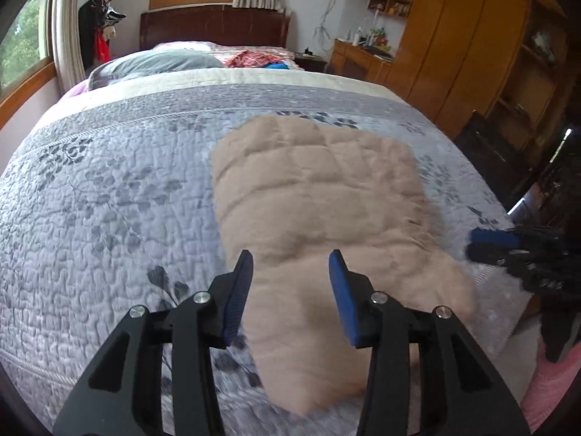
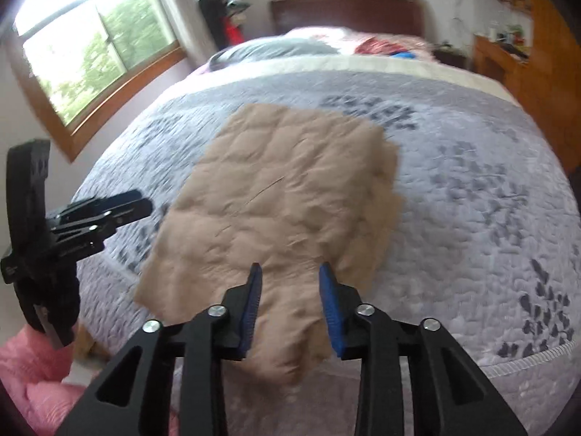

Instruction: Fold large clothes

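The bed (image 1: 109, 189), covered in a grey quilted spread with a leaf print, fills everything ahead of both grippers. On it, straight in front of the fingers and reaching away toward the headboard, lies the tan padded garment (image 1: 319, 196), stitched in puffy squares and already lying as a rough oblong, with a narrower flap running back toward the near bed edge.

It looks soft, thick and light rather than heavy (a quilted filling, by the look of it), so I judge it will bend in fat rolls instead of sharp creases and may spring back open. The near flap and its corners seem the best places to pinch, since the fabric is thinner there.

The left gripper (image 1: 290, 265) has its blue pads spread wide, the near flap showing between them; nothing is clamped, and whether the pads brush the cloth I cannot tell. The right gripper (image 2: 290, 274) is likewise parted above the near end, holding nothing. Each gripper appears off to the side in the other's view.
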The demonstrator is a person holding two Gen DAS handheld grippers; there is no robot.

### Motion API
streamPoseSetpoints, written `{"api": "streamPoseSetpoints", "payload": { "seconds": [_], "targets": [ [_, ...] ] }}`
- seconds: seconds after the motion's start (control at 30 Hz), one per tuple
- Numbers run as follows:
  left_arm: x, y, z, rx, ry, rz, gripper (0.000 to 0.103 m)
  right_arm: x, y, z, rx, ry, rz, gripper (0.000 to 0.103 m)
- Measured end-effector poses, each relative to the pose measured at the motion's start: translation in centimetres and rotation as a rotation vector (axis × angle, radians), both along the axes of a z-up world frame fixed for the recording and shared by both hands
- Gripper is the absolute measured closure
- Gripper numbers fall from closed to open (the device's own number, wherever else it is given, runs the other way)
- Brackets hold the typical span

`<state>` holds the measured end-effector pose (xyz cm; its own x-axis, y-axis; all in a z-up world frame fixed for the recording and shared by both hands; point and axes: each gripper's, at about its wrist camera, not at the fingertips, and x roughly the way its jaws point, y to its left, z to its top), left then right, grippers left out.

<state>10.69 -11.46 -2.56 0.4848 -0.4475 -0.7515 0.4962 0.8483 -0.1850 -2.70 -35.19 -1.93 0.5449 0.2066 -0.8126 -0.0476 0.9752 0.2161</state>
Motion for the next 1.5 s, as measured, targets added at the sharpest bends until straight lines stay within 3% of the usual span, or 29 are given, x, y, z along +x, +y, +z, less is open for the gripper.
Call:
{"api": "streamPoseSetpoints", "payload": {
  "seconds": [0.07, 0.2, 0.37, 0.93, 1.33, 1.5],
  "targets": [
    [-0.9, -0.1, -0.2, -0.001, 0.011, -0.011, 0.061, -0.4, 1.0, -0.8, -0.011, 0.03, 0.029, 0.078],
    [-1.6, -0.2, -1.6, -0.001, 0.061, -0.024, 0.075, -1.5, 1.0, -2.2, -0.016, 0.045, 0.023, 0.079],
    [-1.9, -0.4, -3.5, 0.011, 0.099, -0.042, 0.076, -2.2, 0.5, -3.6, 0.0, 0.071, 0.015, 0.079],
    [-3.0, -1.2, -6.6, 0.076, 0.059, -0.071, 0.076, -2.7, 0.3, -8.8, 0.066, 0.123, -0.003, 0.08],
    [-2.8, -1.2, -7.2, 0.059, 0.061, -0.071, 0.076, -2.2, 0.2, -9.3, 0.067, 0.131, -0.005, 0.081],
    [-2.0, -0.3, -5.7, 0.024, 0.092, -0.098, 0.077, -2.4, -0.4, -6.7, 0.069, 0.109, 0.015, 0.08]
  ]
}}
